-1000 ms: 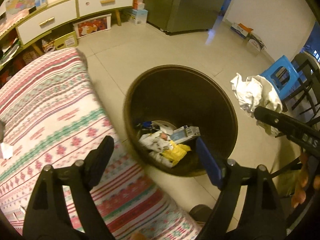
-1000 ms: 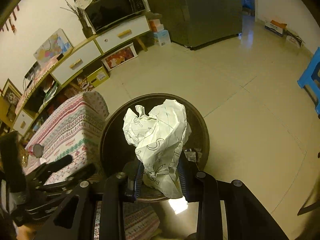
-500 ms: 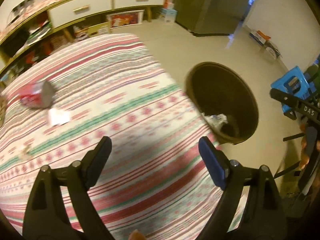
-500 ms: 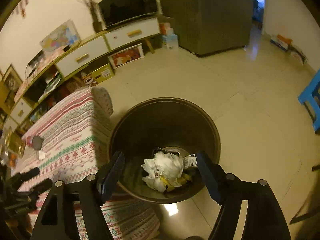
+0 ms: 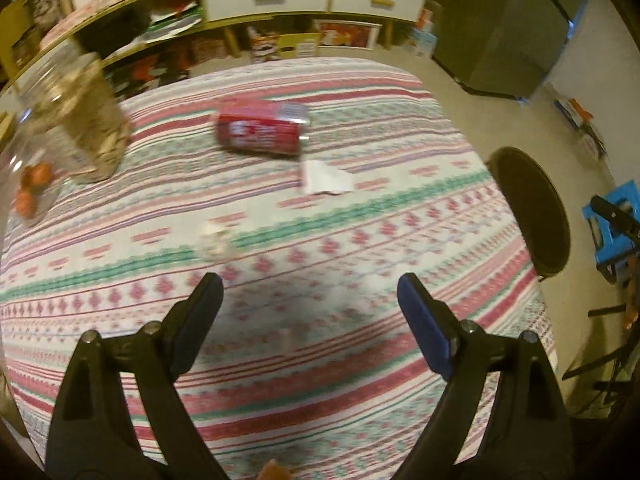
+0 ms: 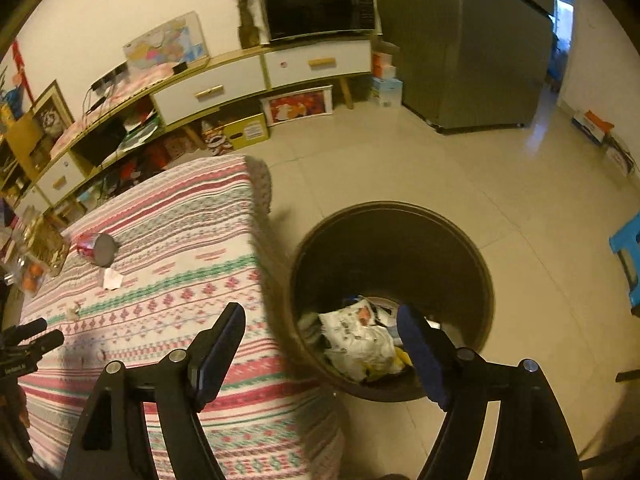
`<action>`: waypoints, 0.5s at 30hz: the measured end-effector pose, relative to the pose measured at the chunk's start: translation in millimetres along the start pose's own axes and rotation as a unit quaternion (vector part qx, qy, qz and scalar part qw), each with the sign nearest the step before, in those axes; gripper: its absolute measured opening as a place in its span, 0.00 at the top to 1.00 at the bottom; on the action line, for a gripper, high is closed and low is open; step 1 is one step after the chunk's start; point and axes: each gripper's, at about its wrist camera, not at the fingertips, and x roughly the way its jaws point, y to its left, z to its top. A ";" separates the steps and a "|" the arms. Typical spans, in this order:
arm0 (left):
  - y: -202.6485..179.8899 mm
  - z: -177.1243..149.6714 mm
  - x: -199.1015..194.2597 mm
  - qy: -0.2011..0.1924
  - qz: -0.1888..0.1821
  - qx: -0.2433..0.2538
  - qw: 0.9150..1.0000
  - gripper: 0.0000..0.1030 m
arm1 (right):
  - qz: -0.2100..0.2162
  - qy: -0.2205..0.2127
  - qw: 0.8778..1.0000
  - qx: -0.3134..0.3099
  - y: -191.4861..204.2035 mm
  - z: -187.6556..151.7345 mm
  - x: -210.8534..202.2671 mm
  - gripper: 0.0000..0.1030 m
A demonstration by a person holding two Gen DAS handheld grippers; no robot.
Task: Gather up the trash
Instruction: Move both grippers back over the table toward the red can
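Crumpled white paper wad (image 6: 360, 336) now dropped in round brown bin (image 6: 486, 280); right gripper (image 6: 320, 336) & left gripper (image 5: 308, 300) jaws wide, empty; red can (image 5: 260, 130) targeted next, prob.

Right gripper (image 6: 320, 330), jaws apart, above bin (image 6: 472, 248).

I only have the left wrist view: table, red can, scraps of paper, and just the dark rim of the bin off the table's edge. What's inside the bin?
Observer: In the right wrist view the bin holds a crumpled white paper on top of other litter, with something yellow beside it.
Operator: Is the right gripper carrying anything?
Observer: No. The right gripper is open and empty, above the table edge and the near rim of the bin.
Operator: Which way does the can point?
Observer: From that side, the can lies on its side with its round end facing the bin, and a paper scrap lies just in front of it.
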 end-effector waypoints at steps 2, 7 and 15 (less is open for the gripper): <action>13.6 2.1 -1.3 -0.003 0.002 -0.011 1.000 0.14 | 0.007 0.002 1.000 -0.004 14.9 3.2 4.5 0.22; 40.7 8.9 -9.6 -0.016 0.018 -0.030 0.999 0.14 | 0.028 0.002 1.000 -0.013 54.2 12.2 12.5 0.22; 92.0 16.6 -15.9 -0.027 0.032 -0.088 0.995 0.14 | 0.057 0.016 0.997 -0.044 132.5 20.8 40.5 0.22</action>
